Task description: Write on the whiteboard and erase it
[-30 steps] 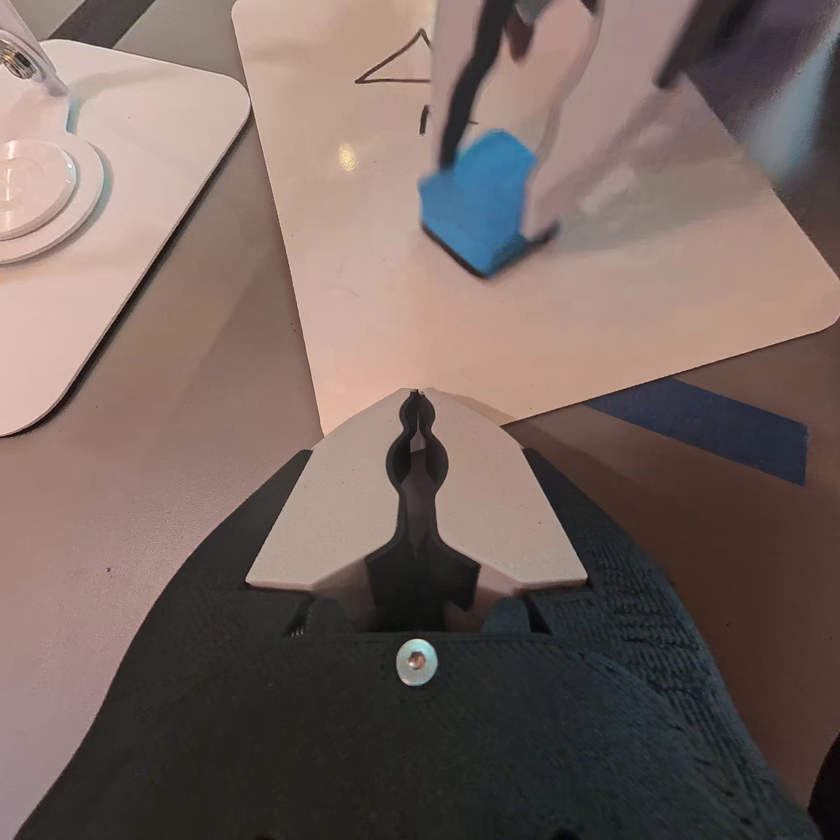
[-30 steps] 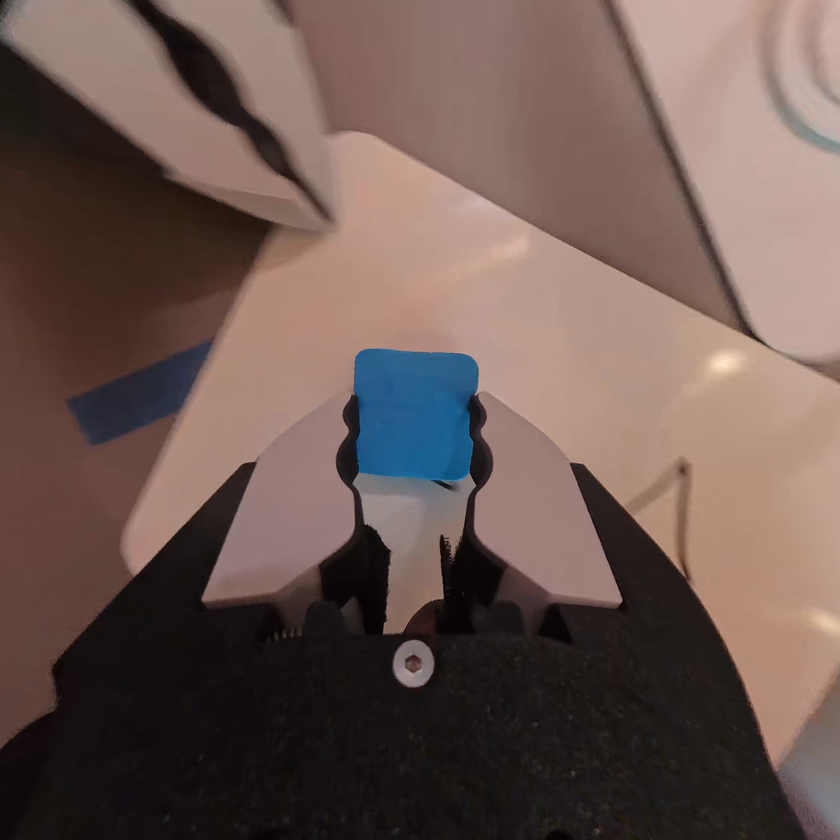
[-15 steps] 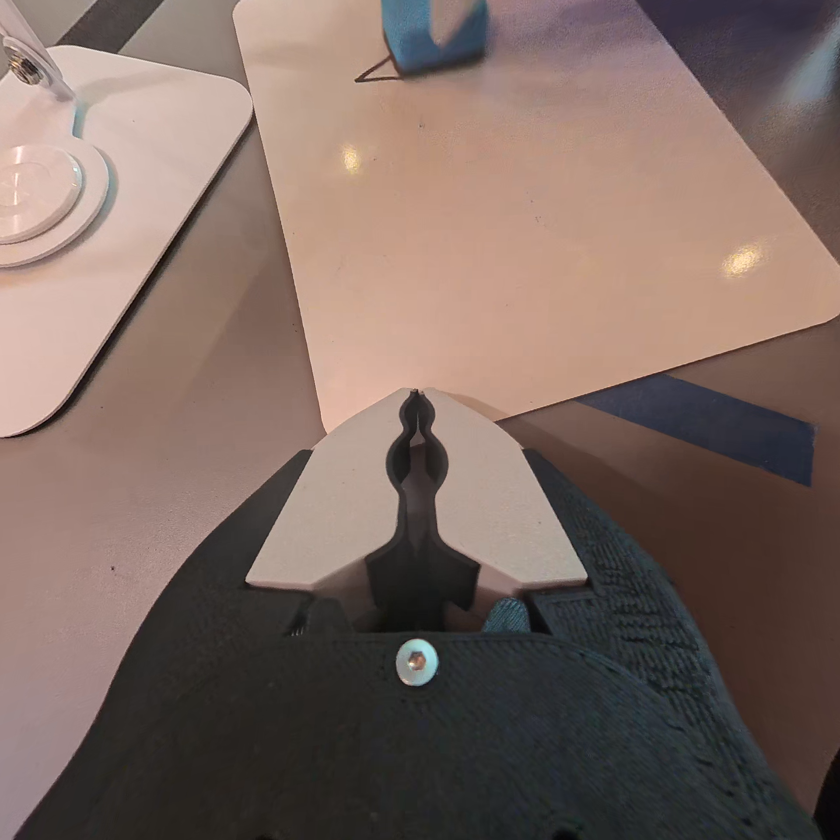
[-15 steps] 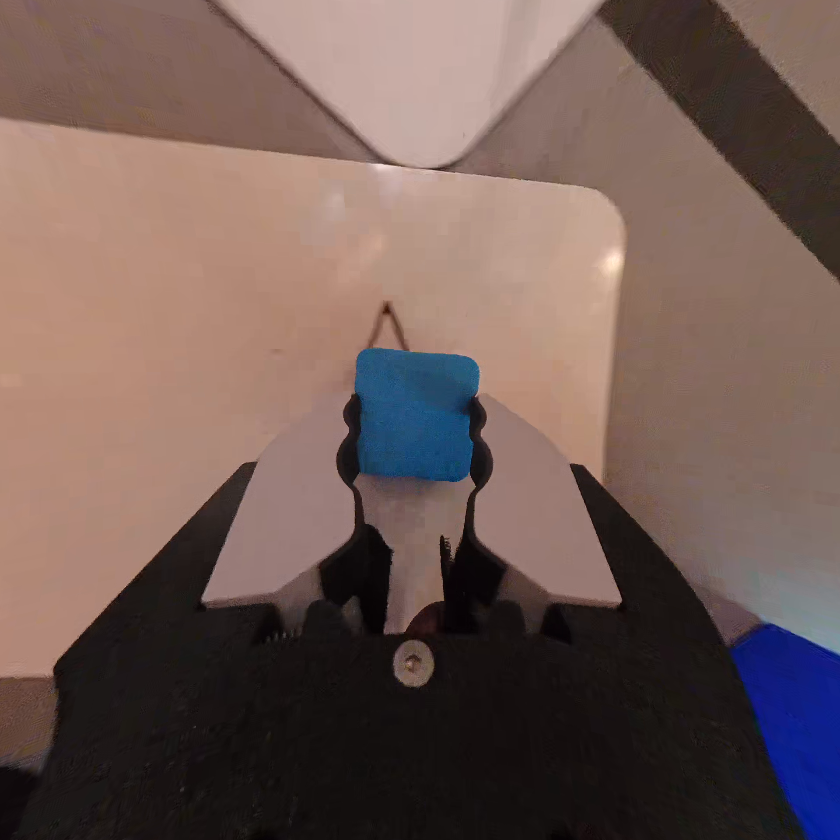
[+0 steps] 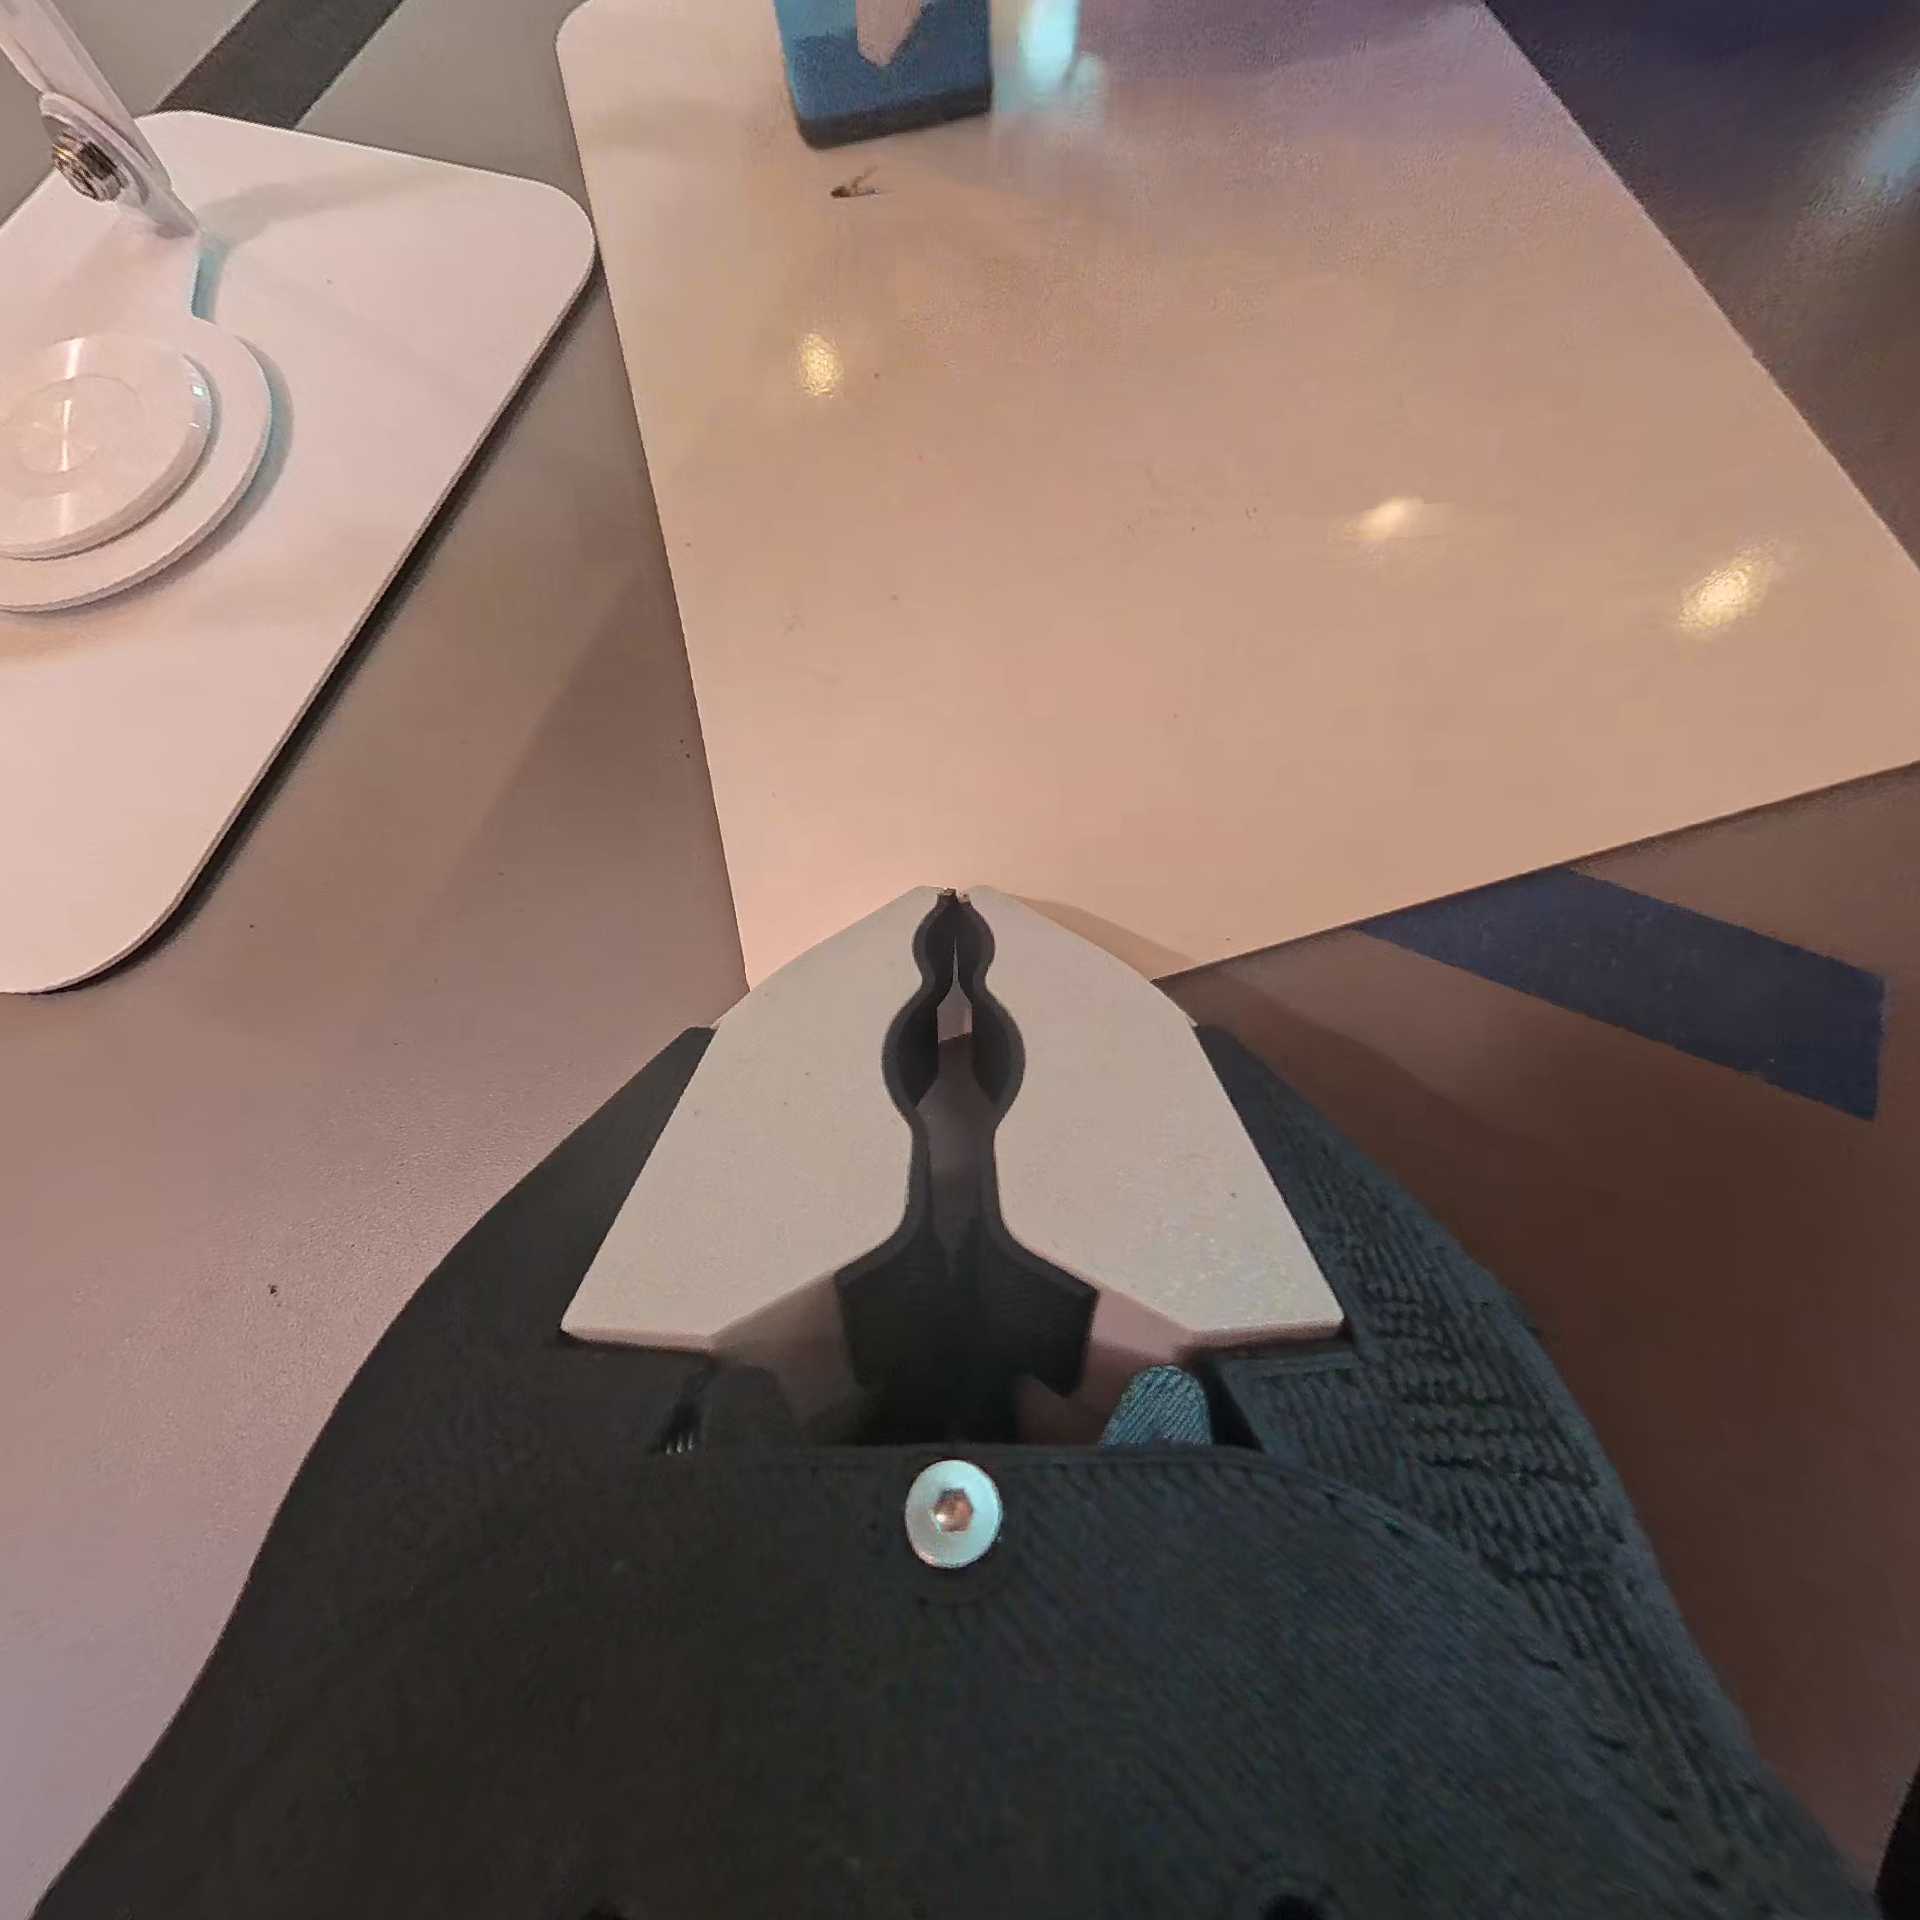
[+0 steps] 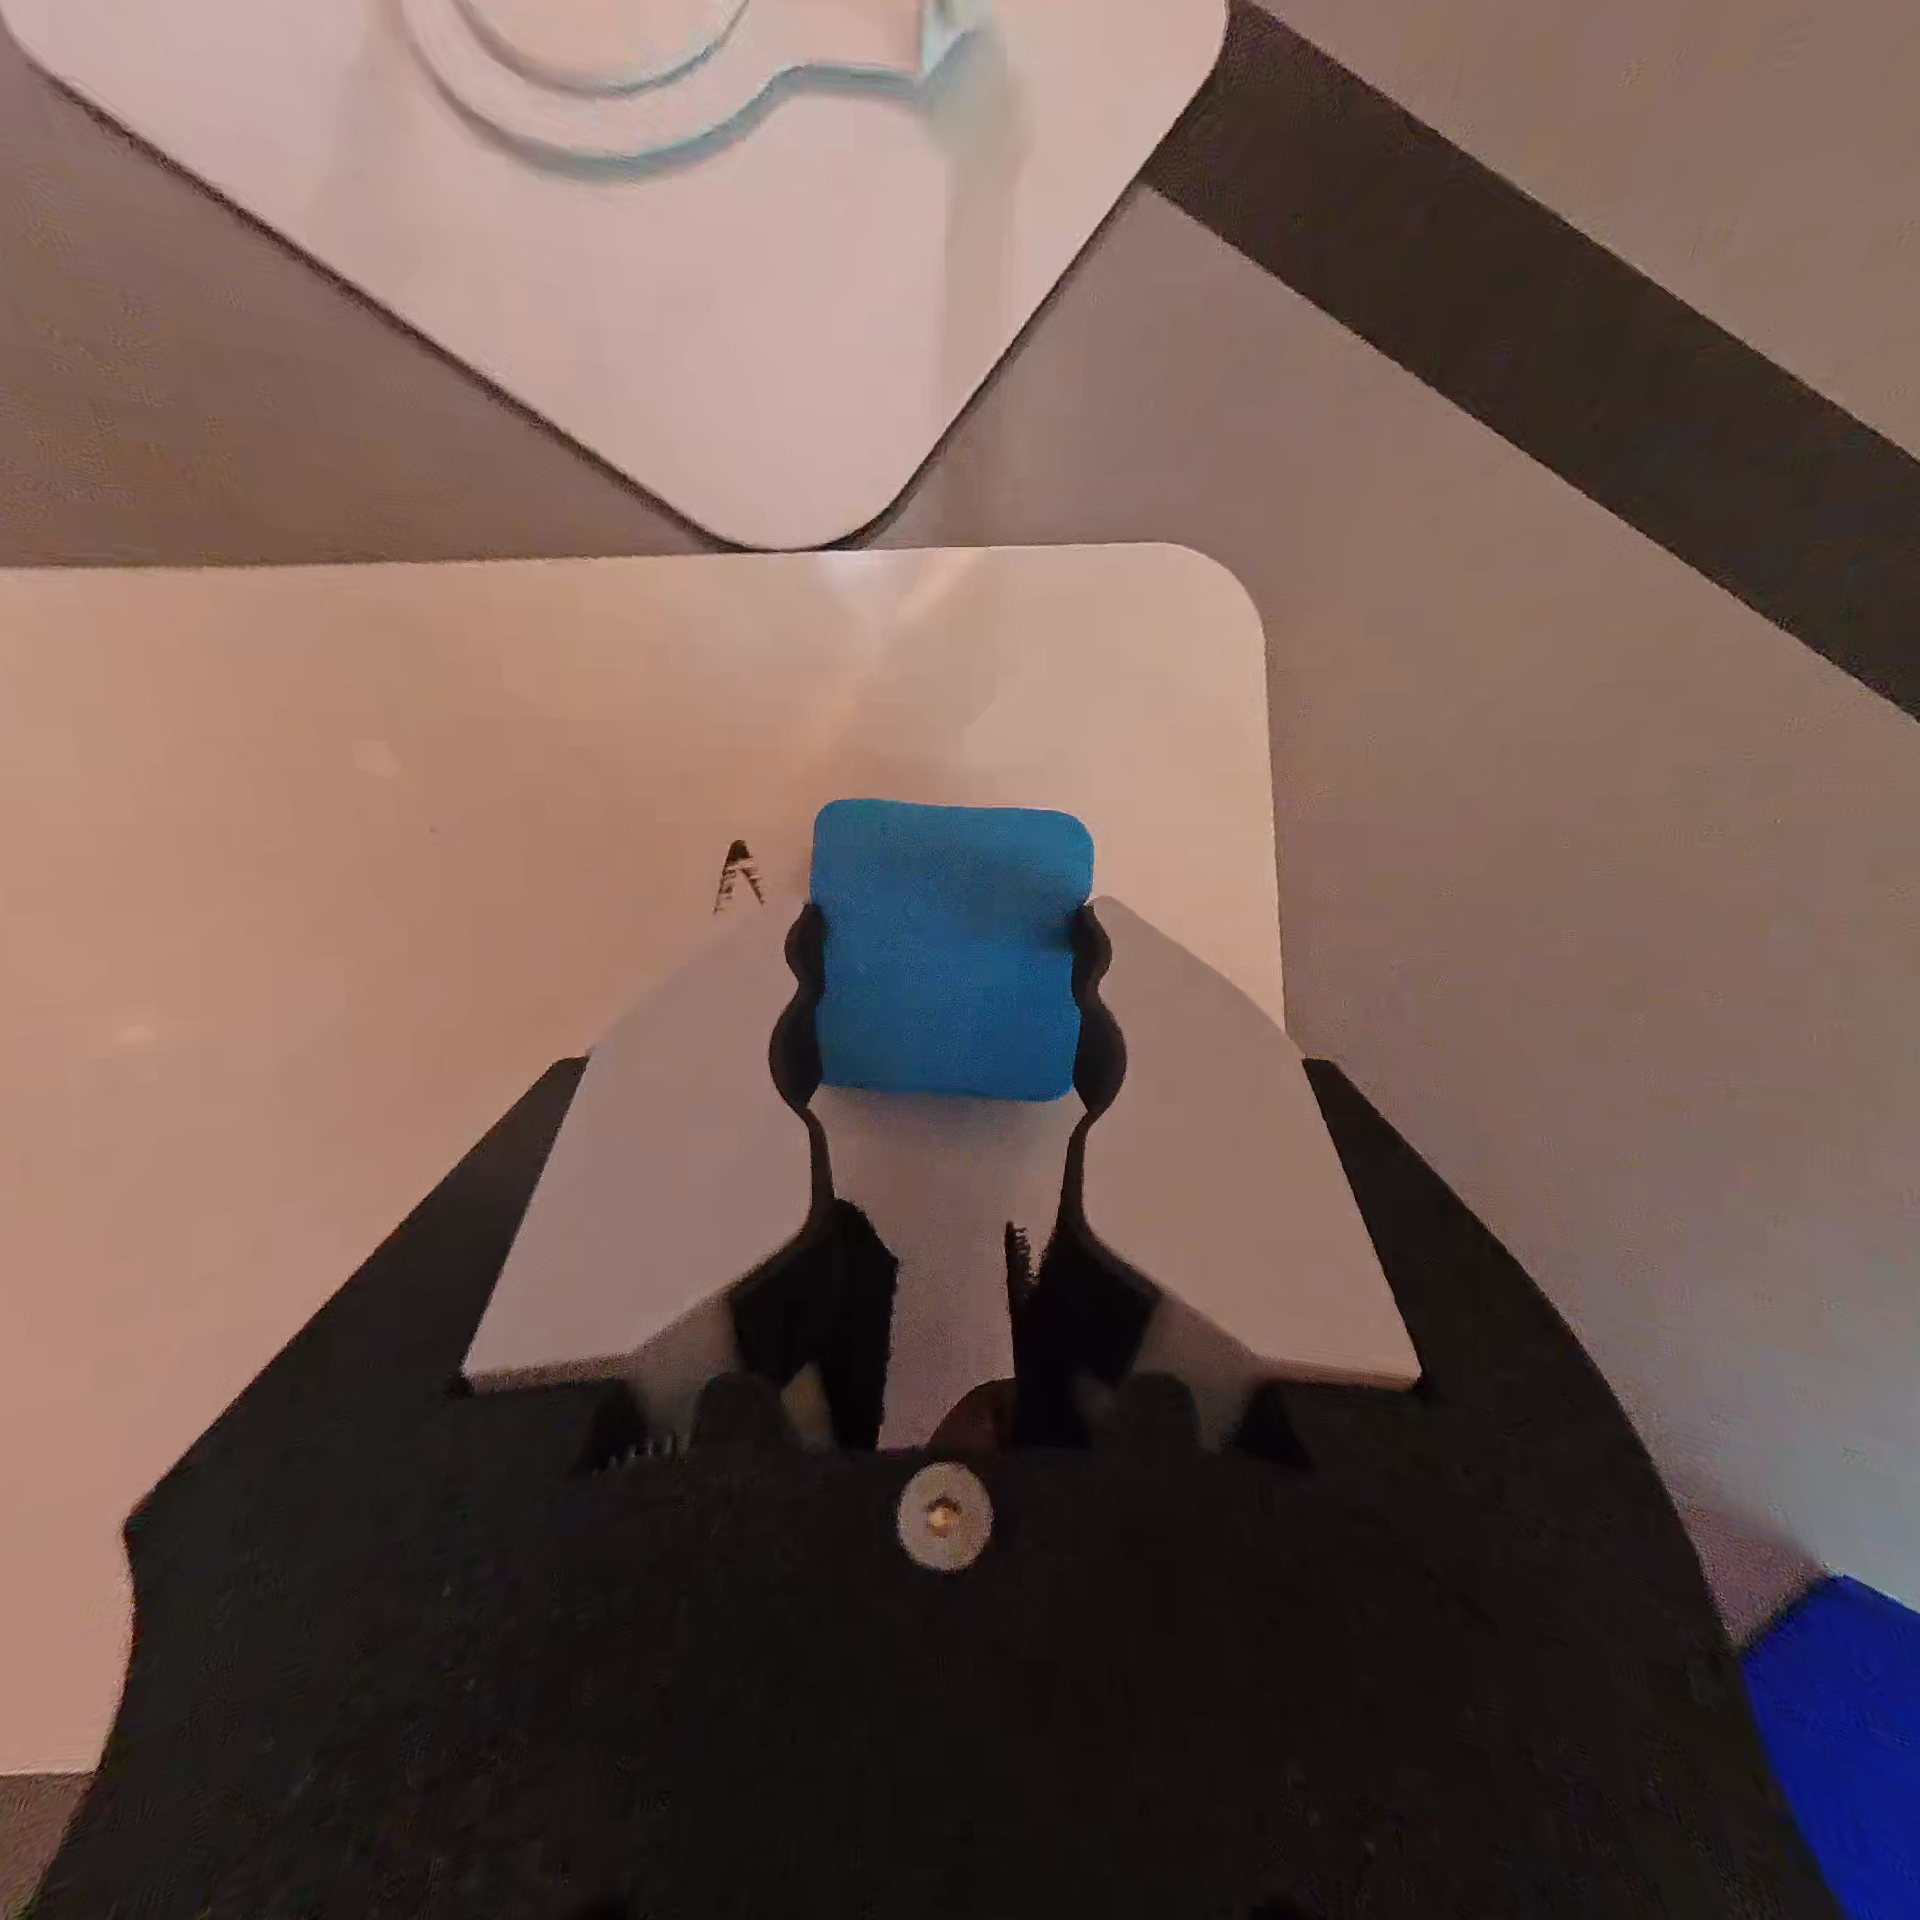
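Observation:
The white whiteboard [image 5: 1143, 468] lies flat on the grey-brown table; it also shows in the right wrist view [image 6: 416, 779]. My right gripper [image 6: 948, 935] is shut on a blue eraser block [image 6: 948, 951] and holds it on the board near its far corner. In the left wrist view the eraser [image 5: 883, 73] sits at the board's far end. A small black ink remnant [image 6: 740, 878] lies just left of the eraser; it shows in the left wrist view [image 5: 854, 187] too. My left gripper [image 5: 954, 894] is shut and empty at the board's near corner.
A white stand base [image 5: 260, 499] with a round disc and metal arm lies left of the board; it shows in the right wrist view [image 6: 675, 312] beyond the board's corner. Blue tape strips [image 5: 1662, 987] [image 6: 1849, 1745] are stuck on the table. A dark band [image 6: 1558, 291] crosses the table. My hands' fingertips stand some 25 cm from each other.
My right gripper swept the eraser from the board's middle to its far end. The drawn triangle and marks are mostly wiped, leaving a small remnant. The left gripper stayed still.

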`<state>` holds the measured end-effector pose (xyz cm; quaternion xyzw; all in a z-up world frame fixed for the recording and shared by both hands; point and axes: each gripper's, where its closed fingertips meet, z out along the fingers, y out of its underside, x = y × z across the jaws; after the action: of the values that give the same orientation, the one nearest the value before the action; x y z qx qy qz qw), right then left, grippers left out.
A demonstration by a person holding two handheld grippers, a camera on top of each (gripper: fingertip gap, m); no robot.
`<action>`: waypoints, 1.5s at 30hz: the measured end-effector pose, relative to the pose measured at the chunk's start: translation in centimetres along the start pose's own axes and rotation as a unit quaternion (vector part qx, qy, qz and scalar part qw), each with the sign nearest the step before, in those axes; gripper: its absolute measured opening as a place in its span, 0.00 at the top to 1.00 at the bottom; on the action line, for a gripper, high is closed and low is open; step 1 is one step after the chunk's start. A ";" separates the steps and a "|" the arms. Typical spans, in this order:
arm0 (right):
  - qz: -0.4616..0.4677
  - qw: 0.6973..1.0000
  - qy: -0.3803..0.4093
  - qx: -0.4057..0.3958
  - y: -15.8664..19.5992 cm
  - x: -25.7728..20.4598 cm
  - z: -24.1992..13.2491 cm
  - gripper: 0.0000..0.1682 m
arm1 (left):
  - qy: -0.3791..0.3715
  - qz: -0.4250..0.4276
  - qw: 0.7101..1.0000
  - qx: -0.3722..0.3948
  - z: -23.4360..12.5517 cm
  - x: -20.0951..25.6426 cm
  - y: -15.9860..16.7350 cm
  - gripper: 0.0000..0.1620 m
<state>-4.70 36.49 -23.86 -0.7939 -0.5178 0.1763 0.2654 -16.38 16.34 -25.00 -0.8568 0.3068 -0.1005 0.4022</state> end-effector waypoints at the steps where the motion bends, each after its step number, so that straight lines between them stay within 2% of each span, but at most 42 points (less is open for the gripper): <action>1: -0.004 1.000 0.007 0.000 -0.3 -0.2 0.2 0.72 | 0.000 0.000 1.000 0.000 0.0 0.0 0.0 1.00; 2: -0.026 1.000 0.006 0.000 -0.5 -1.8 0.3 0.72 | 0.000 0.000 1.000 0.000 0.0 0.0 0.0 0.99; 6: -0.156 0.980 -0.124 0.017 -0.2 -15.5 0.1 0.72 | 0.000 -0.002 1.000 0.000 0.0 0.0 0.0 0.99; 7: -0.188 0.974 -0.129 0.013 0.1 -16.7 -0.1 0.72 | 0.000 -0.001 1.000 0.000 0.0 0.0 0.0 0.99; 8: -0.193 0.972 -0.133 0.014 0.1 -16.2 -0.1 0.72 | -0.001 0.000 1.000 0.000 0.0 0.0 0.0 0.99; 9: -0.161 0.977 -0.137 0.015 -0.1 -14.3 0.1 0.72 | -0.002 0.001 1.000 0.000 0.0 0.0 0.0 0.99; 11: -0.089 0.995 -0.039 0.016 -0.7 -5.6 0.5 0.72 | -0.004 0.002 1.000 0.000 0.0 0.0 0.0 0.99; 13: 0.009 0.999 0.033 0.009 0.1 1.9 0.0 0.72 | -0.004 0.002 1.000 0.000 0.0 0.0 0.0 0.99; 15: 0.045 0.998 0.044 0.025 0.6 2.6 -0.3 0.72 | -0.004 0.002 1.000 0.000 0.0 0.0 0.0 1.00; 16: 0.023 0.999 0.036 0.031 0.5 0.4 -0.3 0.72 | -0.004 0.002 1.000 0.000 0.0 -0.1 0.0 1.00; 18: -0.043 0.997 -0.051 0.033 0.6 -8.1 -0.4 0.72 | -0.004 0.001 1.000 0.000 0.0 -0.1 0.0 1.00; 20: -0.139 0.983 -0.118 0.031 1.8 -16.6 -1.4 0.72 | -0.005 0.002 1.000 0.000 0.0 -0.1 0.0 1.00; 21: -0.173 0.976 -0.129 0.028 2.4 -18.6 -1.9 0.72 | -0.006 0.003 1.000 0.000 0.0 -0.1 0.0 1.00; 23: -0.157 0.978 -0.131 0.037 2.6 -16.9 -2.1 0.72 | -0.008 0.006 1.000 0.000 0.0 -0.1 0.0 1.00; 25: -0.083 0.995 -0.046 0.040 2.3 -8.4 -1.8 0.72 | -0.007 0.005 1.000 0.000 0.0 0.0 0.0 1.00; 27: 0.015 0.999 0.041 0.030 3.0 0.5 -2.2 0.72 | -0.007 0.005 1.000 0.000 0.0 0.0 0.0 1.00; 28: 0.052 0.996 0.059 0.030 3.3 2.9 -2.4 0.72 | -0.006 0.004 1.000 0.000 0.0 0.0 0.0 1.00; 29: 0.064 0.996 0.062 0.031 3.4 3.2 -2.5 0.72 | -0.005 0.003 1.000 0.000 0.0 0.0 0.0 1.00; 30: 0.045 0.996 0.072 0.027 3.1 2.1 -2.4 0.72 | -0.004 0.002 1.000 0.000 0.0 0.0 0.0 1.00; 31: 0.010 0.999 0.040 0.030 2.4 -1.3 -1.9 0.72 | -0.004 0.002 1.000 0.000 0.0 0.0 0.0 1.00; 34: -0.125 0.983 -0.113 0.069 0.5 -16.7 -0.4 0.72 | -0.006 0.004 1.000 0.000 0.0 -0.1 0.0 1.00; 35: -0.171 0.972 -0.144 0.071 0.5 -20.4 -0.4 0.72 | -0.006 0.004 1.000 0.000 0.0 -0.1 0.0 1.00; 36: -0.199 0.966 -0.153 0.066 0.5 -21.6 -0.4 0.72 | -0.006 0.003 1.000 0.000 0.0 -0.1 0.0 1.00; 38: -0.160 0.972 -0.162 0.061 -0.2 -18.8 0.2 0.72 | -0.006 0.003 1.000 0.000 0.0 -0.1 0.0 1.00; 41: -0.052 0.996 -0.030 0.059 -1.3 -6.5 1.1 0.72 | -0.006 0.003 1.000 0.000 0.0 -0.1 0.0 1.00; 42: -0.017 0.998 -0.006 0.053 -1.2 -4.0 1.1 0.72 | -0.005 0.001 1.000 0.000 0.0 -0.1 0.0 1.00; 44: -0.019 0.998 0.020 0.049 -1.3 -3.9 1.0 0.72 | -0.005 0.001 1.000 0.000 0.0 -0.1 0.0 1.00; 45: -0.051 0.997 0.011 0.051 -1.4 -6.2 1.1 0.72 | -0.004 0.001 1.000 0.000 0.0 -0.1 0.0 1.00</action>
<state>-8.83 31.53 -23.84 -0.7536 -0.5455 0.1801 0.3196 -16.43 16.38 -24.97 -0.8569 0.3056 -0.0965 0.4037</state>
